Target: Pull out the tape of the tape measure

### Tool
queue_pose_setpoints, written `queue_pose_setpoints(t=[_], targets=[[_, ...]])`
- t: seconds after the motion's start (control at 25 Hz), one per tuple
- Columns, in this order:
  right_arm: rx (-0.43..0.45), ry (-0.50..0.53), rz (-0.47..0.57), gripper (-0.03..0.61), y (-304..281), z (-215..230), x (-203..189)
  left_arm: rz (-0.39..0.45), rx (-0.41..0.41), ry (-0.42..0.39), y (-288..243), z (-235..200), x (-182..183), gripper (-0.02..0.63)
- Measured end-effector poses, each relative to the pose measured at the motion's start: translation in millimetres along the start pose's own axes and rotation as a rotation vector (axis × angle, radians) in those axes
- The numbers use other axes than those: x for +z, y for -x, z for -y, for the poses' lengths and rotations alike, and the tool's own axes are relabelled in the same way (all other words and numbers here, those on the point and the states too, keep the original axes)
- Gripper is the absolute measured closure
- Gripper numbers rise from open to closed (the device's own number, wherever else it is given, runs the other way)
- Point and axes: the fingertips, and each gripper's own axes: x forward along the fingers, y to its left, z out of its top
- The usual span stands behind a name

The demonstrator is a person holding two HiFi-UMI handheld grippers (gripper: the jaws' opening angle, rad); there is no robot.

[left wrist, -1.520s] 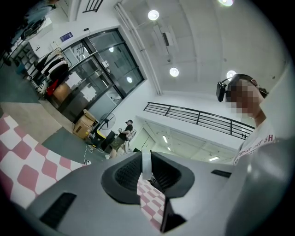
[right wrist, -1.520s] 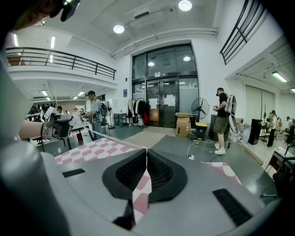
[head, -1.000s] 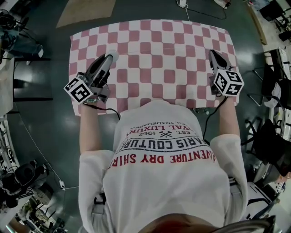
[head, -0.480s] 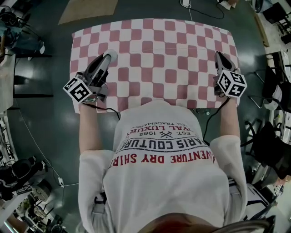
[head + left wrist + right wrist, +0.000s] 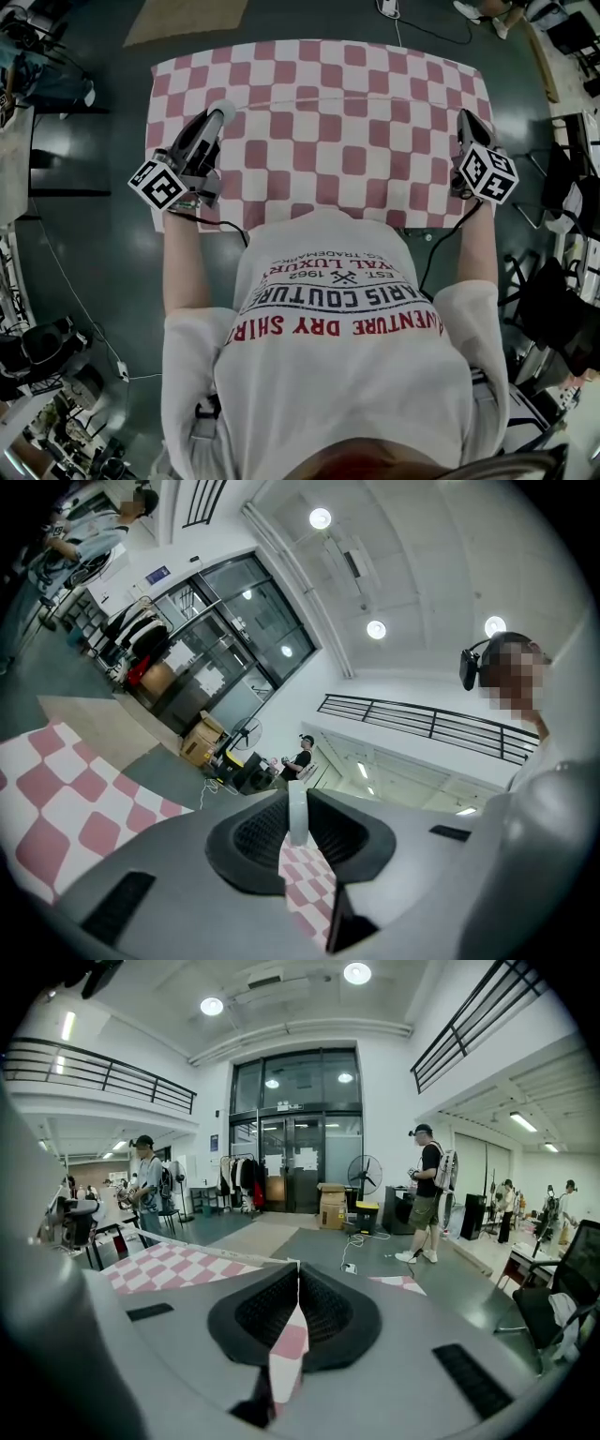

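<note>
A small round white tape measure [image 5: 224,112] sits between the fingers of my left gripper [image 5: 217,120] over the left part of the checked table. In the left gripper view it shows edge-on as a white disc [image 5: 297,813] pinched by the jaws of the left gripper [image 5: 297,808]. A thin pale tape [image 5: 342,94] stretches from it across the cloth to my right gripper [image 5: 466,117] at the table's right edge. The right gripper [image 5: 298,1269] has its jaws pressed together on the tape's end, and the tape [image 5: 214,1244] runs off to the left.
The table [image 5: 319,56] wears a red-and-white checked cloth. Beyond it lie a beige mat [image 5: 183,19] and floor cables. Chairs and equipment crowd both sides. A person [image 5: 429,1190] stands in the hall ahead of the right gripper.
My right gripper has slid rightward to the table's right edge, with the tape drawn further out. The left gripper has stayed about where it was, still holding the tape measure.
</note>
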Motion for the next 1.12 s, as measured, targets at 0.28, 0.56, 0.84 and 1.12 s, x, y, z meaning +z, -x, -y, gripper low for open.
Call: queue_pose_setpoints(t=[0.28, 0.56, 0.84, 1.12], targets=[[-0.040, -0.001, -0.003, 0.548, -0.7, 21.2, 3.0, 0.003, 0.013, -0.005, -1.8, -5.1, 1.6, 0.535], [-0.090, -0.027, -0.009, 0.548, 1.8, 44.1, -1.2, 0.025, 0.037, 0.007, 4.2, -16.8, 6.9, 0.535], [-0.085, -0.063, -0.002, 0.548, 2.4, 42.3, -4.3, 0.040, 0.047, 0.026, 5.4, -21.1, 6.3, 0.535], [-0.049, -0.072, 0.007, 0.548, 2.7, 27.5, -7.9, 0.029, 0.029, 0.025, 4.4, -19.1, 2.6, 0.535]])
